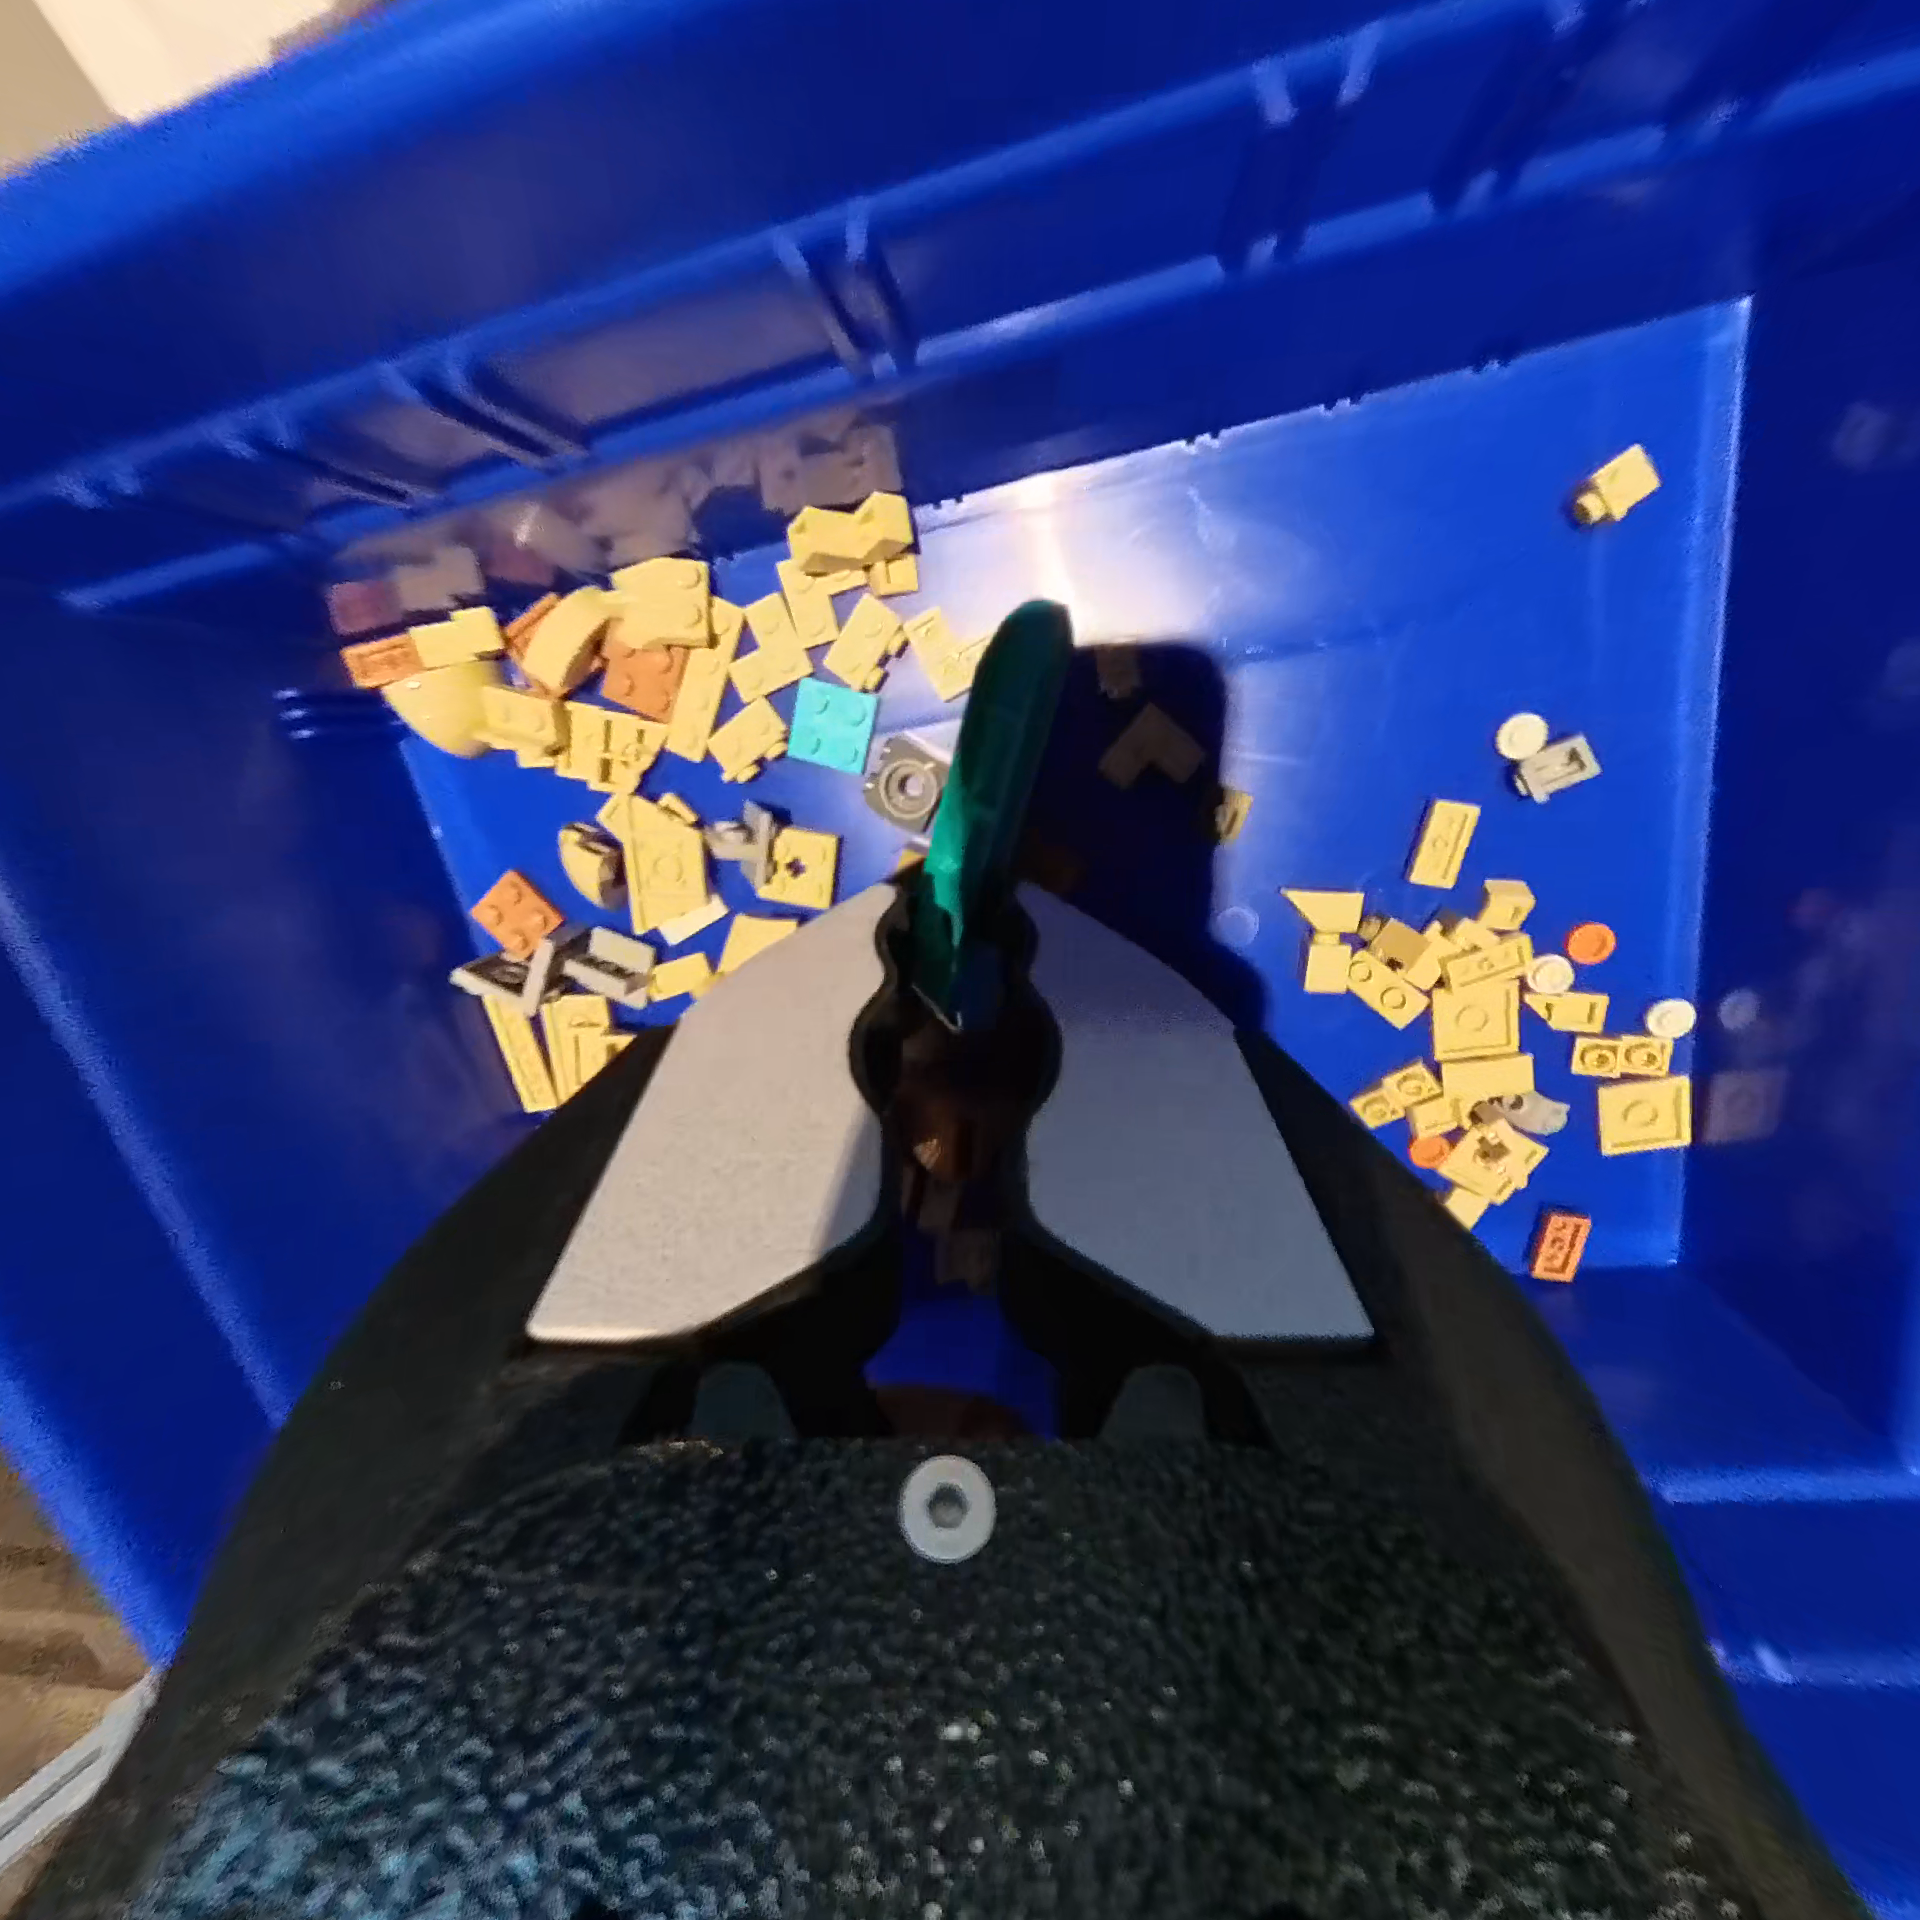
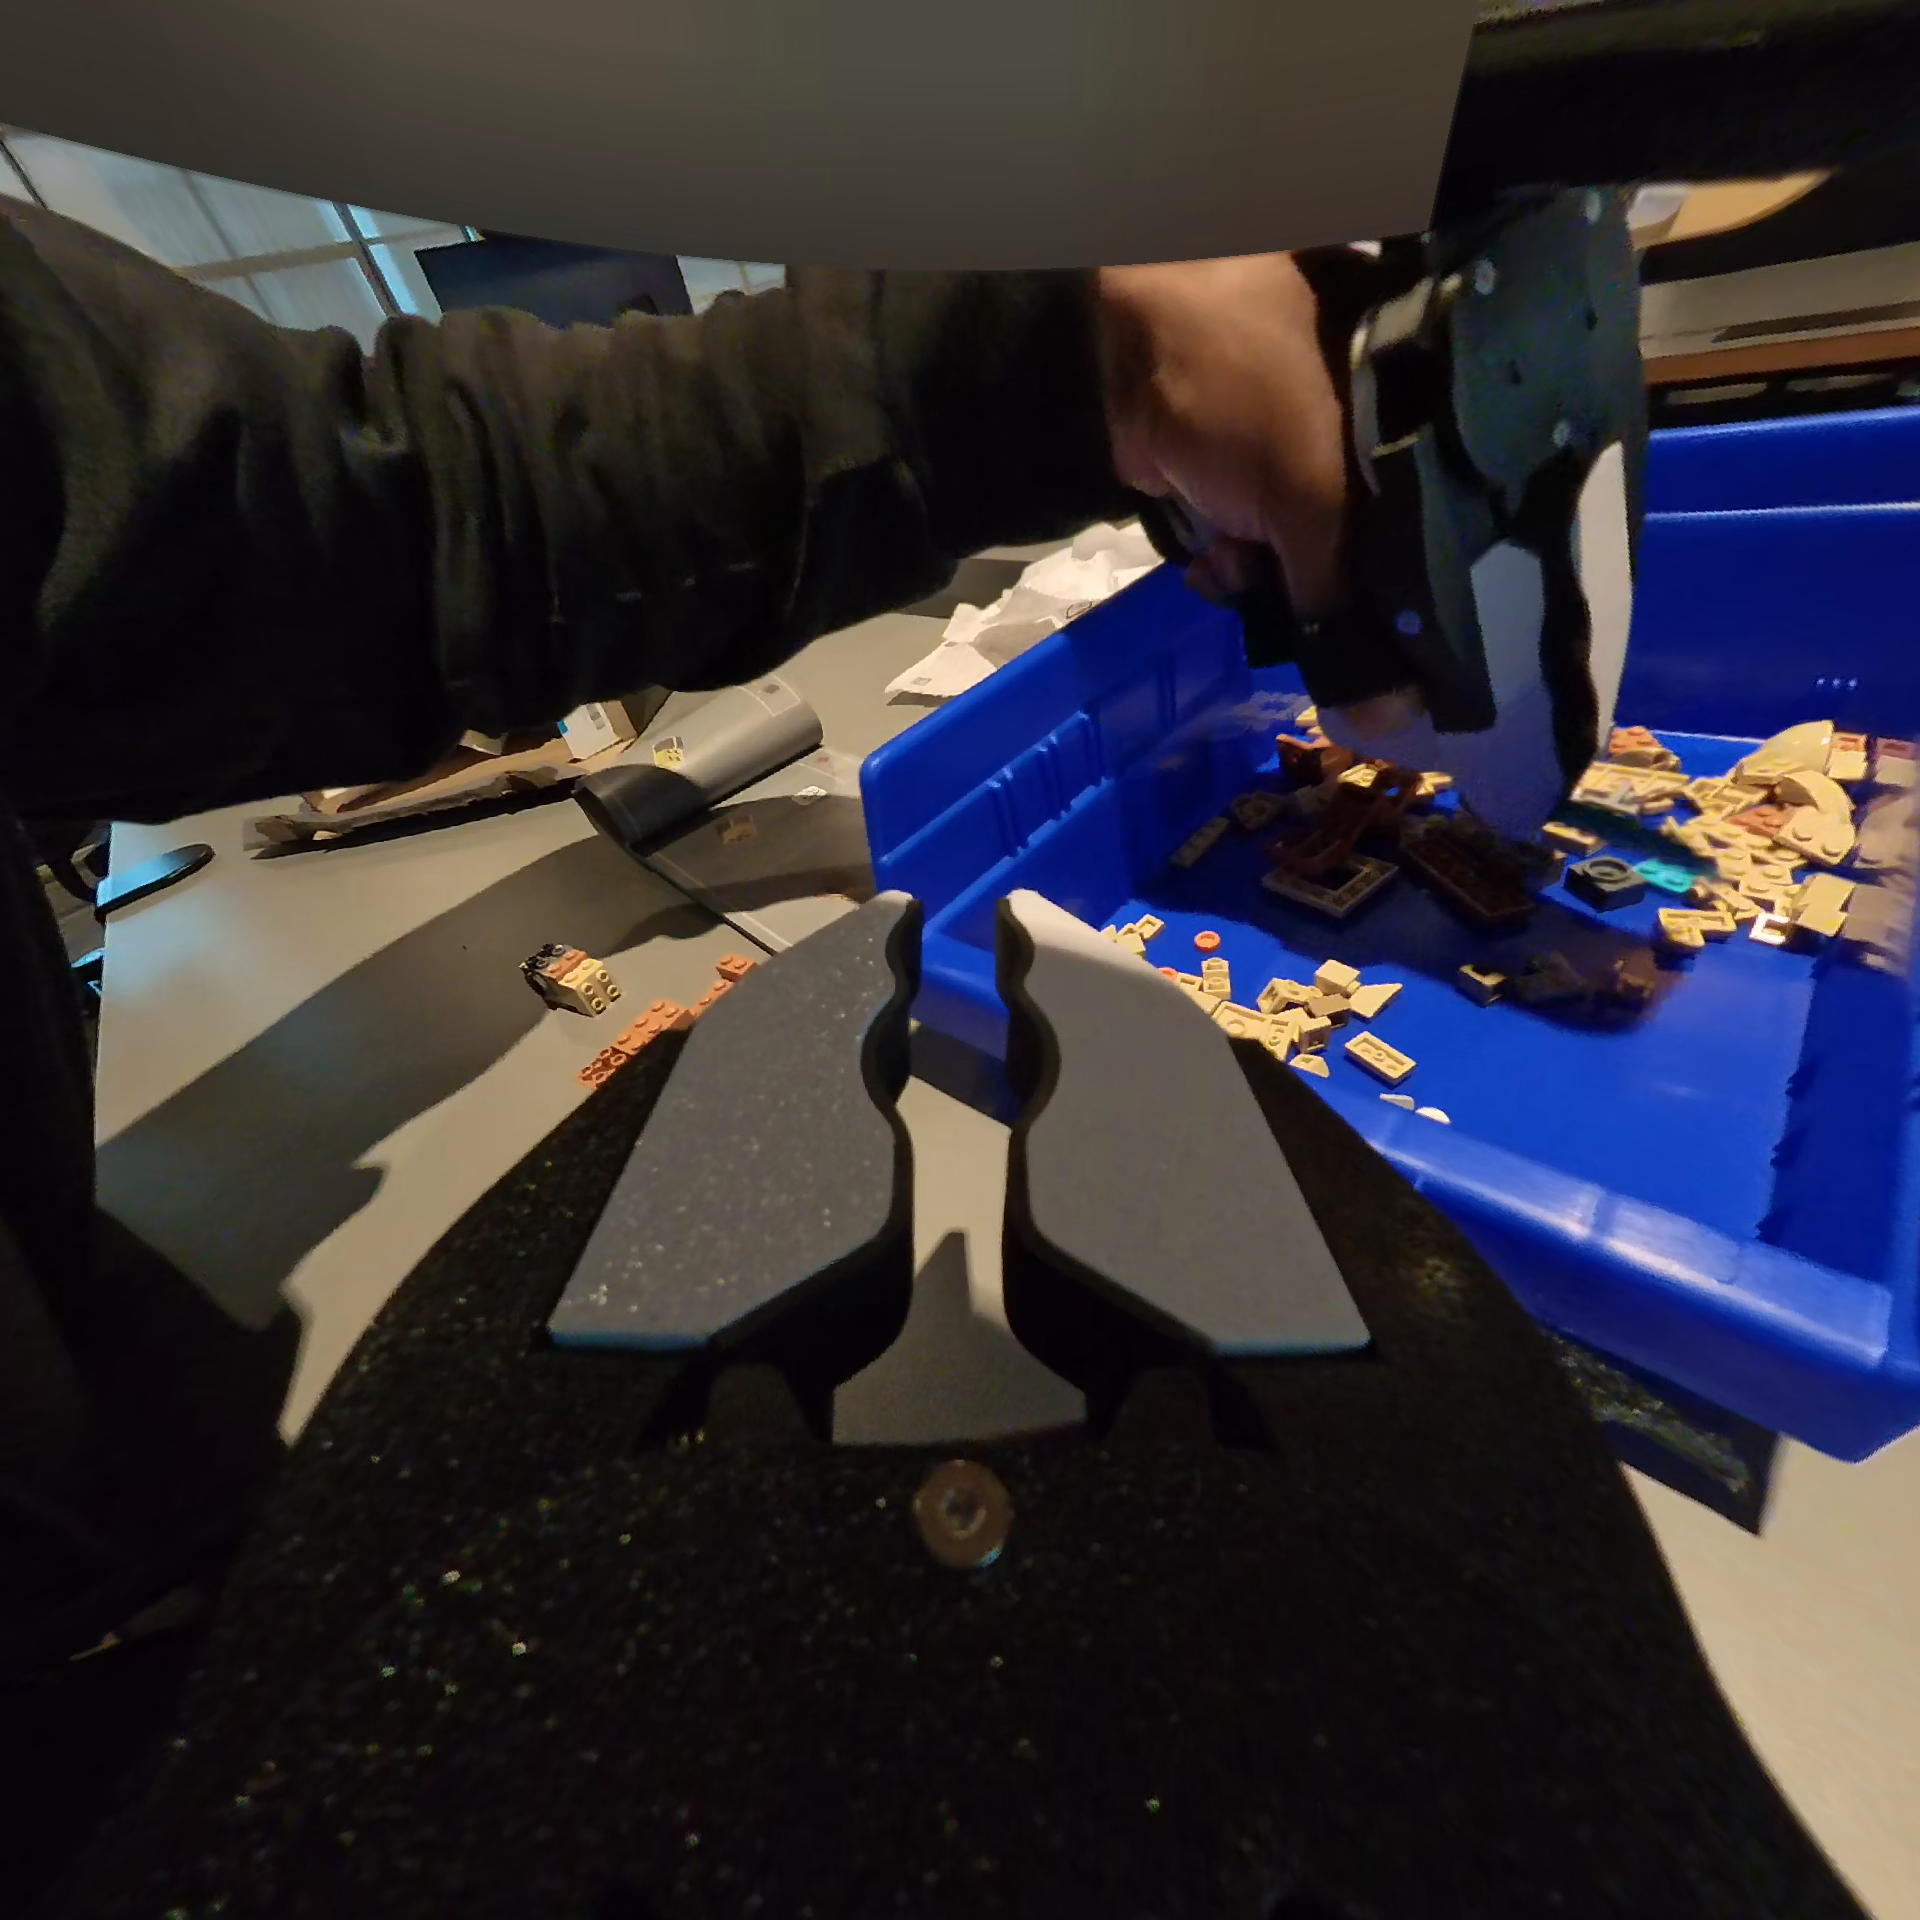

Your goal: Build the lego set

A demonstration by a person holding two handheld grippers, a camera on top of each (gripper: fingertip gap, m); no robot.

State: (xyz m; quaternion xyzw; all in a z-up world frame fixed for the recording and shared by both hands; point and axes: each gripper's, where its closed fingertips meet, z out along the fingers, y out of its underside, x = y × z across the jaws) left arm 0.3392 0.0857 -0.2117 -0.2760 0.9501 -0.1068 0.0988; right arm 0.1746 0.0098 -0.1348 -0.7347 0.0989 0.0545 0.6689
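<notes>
My left gripper (image 1: 961, 935) is shut on a dark green leaf-shaped lego piece (image 1: 992, 790) that sticks up past its tips, above the floor of the blue bin (image 1: 1351, 582). Tan, orange and grey lego pieces (image 1: 644, 727) lie scattered below it, with a second heap (image 1: 1475, 1008) at the right. In the right wrist view my right gripper (image 2: 958, 914) is slightly open and empty, above the grey table (image 2: 312, 997) just left of the bin (image 2: 1039, 790). The left gripper (image 2: 1507, 727) shows there too, reaching down into the bin among brown pieces (image 2: 1434, 842).
A small tan and black lego assembly (image 2: 577, 977) and orange bricks (image 2: 644, 1029) lie on the table left of the bin. An instruction booklet (image 2: 707, 758), torn cardboard (image 2: 436, 790) and crumpled white paper (image 2: 1039, 613) lie farther back. A person's black sleeve (image 2: 520, 499) spans the view. My right fingertips sit around 20 cm from my left ones.
</notes>
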